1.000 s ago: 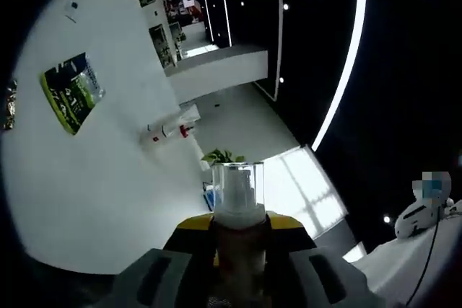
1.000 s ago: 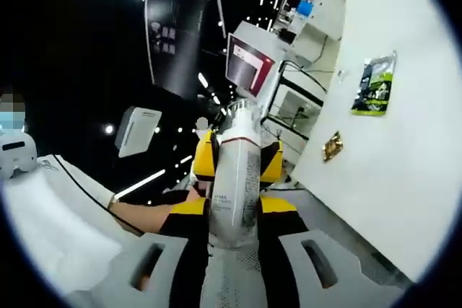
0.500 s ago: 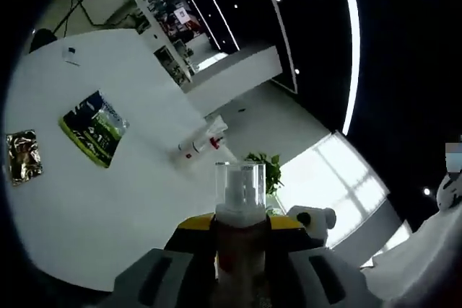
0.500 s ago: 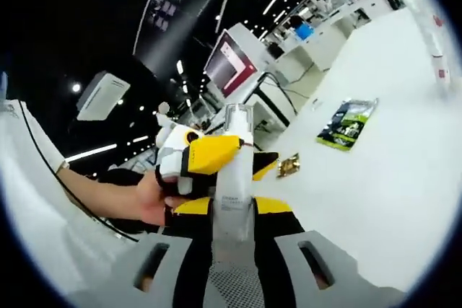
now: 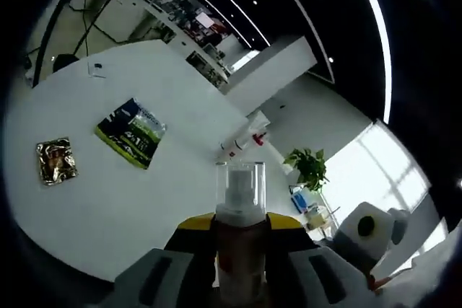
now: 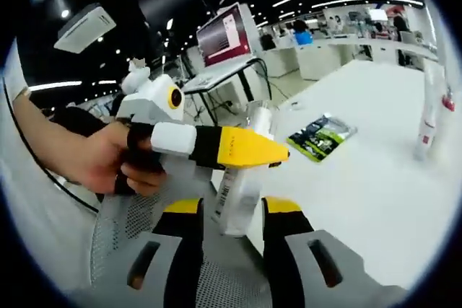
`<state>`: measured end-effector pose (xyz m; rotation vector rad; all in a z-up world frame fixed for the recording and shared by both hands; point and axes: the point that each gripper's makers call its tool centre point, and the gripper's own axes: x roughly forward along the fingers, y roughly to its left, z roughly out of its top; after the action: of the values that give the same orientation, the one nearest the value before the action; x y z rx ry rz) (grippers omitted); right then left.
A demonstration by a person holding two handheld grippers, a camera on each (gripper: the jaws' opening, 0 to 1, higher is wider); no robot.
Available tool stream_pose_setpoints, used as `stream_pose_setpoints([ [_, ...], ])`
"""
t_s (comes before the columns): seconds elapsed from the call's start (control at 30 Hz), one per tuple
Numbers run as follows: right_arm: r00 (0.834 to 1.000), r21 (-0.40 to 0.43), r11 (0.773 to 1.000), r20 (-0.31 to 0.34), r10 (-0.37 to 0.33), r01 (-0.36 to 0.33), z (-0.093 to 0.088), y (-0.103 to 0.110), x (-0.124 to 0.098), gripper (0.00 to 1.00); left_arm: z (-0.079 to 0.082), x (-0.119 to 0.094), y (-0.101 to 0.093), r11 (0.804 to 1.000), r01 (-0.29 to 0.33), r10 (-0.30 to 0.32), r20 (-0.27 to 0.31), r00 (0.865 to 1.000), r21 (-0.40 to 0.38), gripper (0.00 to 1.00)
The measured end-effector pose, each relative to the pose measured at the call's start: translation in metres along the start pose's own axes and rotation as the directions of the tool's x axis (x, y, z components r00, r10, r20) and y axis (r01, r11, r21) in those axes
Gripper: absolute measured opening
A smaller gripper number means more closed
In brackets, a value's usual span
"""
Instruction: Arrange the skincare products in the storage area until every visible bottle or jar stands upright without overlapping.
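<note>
Now left tool (image 5: 240,239) still gripping pump bottle (image 5: 240,203), table (image 5: 144,185) closer

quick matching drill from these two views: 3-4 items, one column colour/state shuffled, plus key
Items:
1. flat pouch
2. small packet
3. pump bottle
4. left claw

States:
A. gold, crinkled, lying on the white table
B. shut on the bottle
C. green and dark, lying flat
D. clear cap, held between the yellow jaws

Pairs: 1-C, 2-A, 3-D, 4-B
</note>
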<state>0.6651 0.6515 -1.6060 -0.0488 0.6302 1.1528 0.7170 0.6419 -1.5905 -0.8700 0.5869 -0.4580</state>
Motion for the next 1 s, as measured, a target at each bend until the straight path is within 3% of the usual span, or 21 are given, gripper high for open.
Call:
stream_pose_setpoints([
  [0.1,0.999,-0.018,0.999,-0.019,-0.029,0.029,-0.003,-0.004,-0.001,0.24,-0.005,0.001,0.0,0.998,-0.019,0.02,-0.017,1.0,0.06,0.25],
  [0.2,1.0,-0.005,1.0,-0.021,-0.024,0.024,-0.003,-0.005,-0.002,0.22,-0.004,0.002,0.001,0.999,-0.013,0.014,-0.019,1.0,0.036,0.25],
  [0.3,0.999,0.101,0.995,-0.034,0.014,-0.011,-0.008,-0.004,-0.005,0.2,-0.01,0.0,0.001,1.0,0.003,-0.002,-0.045,0.999,0.025,0.26],
  [0.33,1.0,0.093,0.996,-0.028,0.011,-0.008,-0.007,-0.006,-0.007,0.2,-0.01,0.0,-0.001,1.0,0.018,-0.017,-0.049,0.999,0.025,0.26],
  [0.4,0.999,0.179,0.983,0.007,0.031,-0.032,-0.003,-0.008,-0.011,0.18,-0.011,-0.001,-0.006,0.998,0.056,-0.055,-0.064,0.996,0.021,0.26],
  [0.43,0.997,0.266,0.961,0.041,0.066,-0.075,0.0,-0.009,-0.014,0.17,-0.012,-0.001,-0.01,0.995,0.085,-0.083,-0.064,0.995,0.044,0.26],
  [0.5,0.989,0.335,0.932,0.085,0.117,-0.139,0.007,-0.007,-0.02,0.15,-0.007,-0.003,-0.015,0.991,0.128,-0.126,-0.042,0.991,0.048,0.26],
  [0.53,0.987,0.334,0.93,0.107,0.124,-0.153,0.011,-0.007,-0.023,0.15,-0.003,-0.004,-0.021,0.987,0.156,-0.155,-0.026,0.988,0.028,0.26],
  [0.63,0.987,0.289,0.945,0.077,0.139,-0.156,0.01,-0.004,-0.026,0.15,-0.006,-0.005,-0.025,0.981,0.188,-0.187,-0.041,0.982,0.041,0.26],
  [0.67,0.984,0.301,0.938,0.086,0.154,-0.173,0.011,-0.004,-0.028,0.14,-0.005,-0.005,-0.028,0.978,0.204,-0.202,-0.036,0.979,0.045,0.26],
  [0.77,0.96,0.378,0.883,0.142,0.243,-0.28,0.018,0.001,-0.036,0.14,-0.002,-0.007,-0.038,0.961,0.275,-0.275,-0.026,0.961,0.0,0.26],
  [0.8,0.947,0.407,0.855,0.158,0.282,-0.322,0.019,0.003,-0.041,0.14,-0.004,-0.008,-0.042,0.955,0.295,-0.295,-0.033,0.955,-0.02,0.26],
  [0.83,0.942,0.412,0.848,0.178,0.285,-0.335,0.02,0.002,-0.044,0.0,-0.004,-0.009,-0.045,0.952,0.305,-0.306,-0.031,0.951,-0.037,0.27],
  [0.87,0.931,0.501,0.786,0.17,0.322,-0.363,0.014,0.014,-0.054,0.0,0.001,-0.007,-0.04,0.957,0.29,-0.29,-0.011,0.957,-0.022,0.25],
  [0.9,0.904,0.464,0.777,0.256,0.342,-0.425,0.024,0.005,-0.053,0.0,-0.003,-0.011,-0.052,0.933,0.352,-0.355,-0.033,0.934,-0.074,0.25],
  [0.93,0.896,0.456,0.773,0.259,0.36,-0.442,0.023,0.007,-0.053,0.0,-0.007,-0.011,-0.057,0.922,0.378,-0.383,-0.057,0.922,-0.08,0.18],
  [0.97,0.895,0.445,0.777,0.19,0.404,-0.445,0.015,0.011,-0.055,0.0,-0.002,-0.01,-0.062,0.923,0.381,-0.383,-0.032,0.923,-0.062,0.14],
  [1.0,0.931,0.406,0.838,0.17,0.324,-0.366,0.011,-0.003,-0.049,0.0,-0.005,-0.012,-0.063,0.918,0.391,-0.394,-0.049,0.918,-0.06,0.0],
])
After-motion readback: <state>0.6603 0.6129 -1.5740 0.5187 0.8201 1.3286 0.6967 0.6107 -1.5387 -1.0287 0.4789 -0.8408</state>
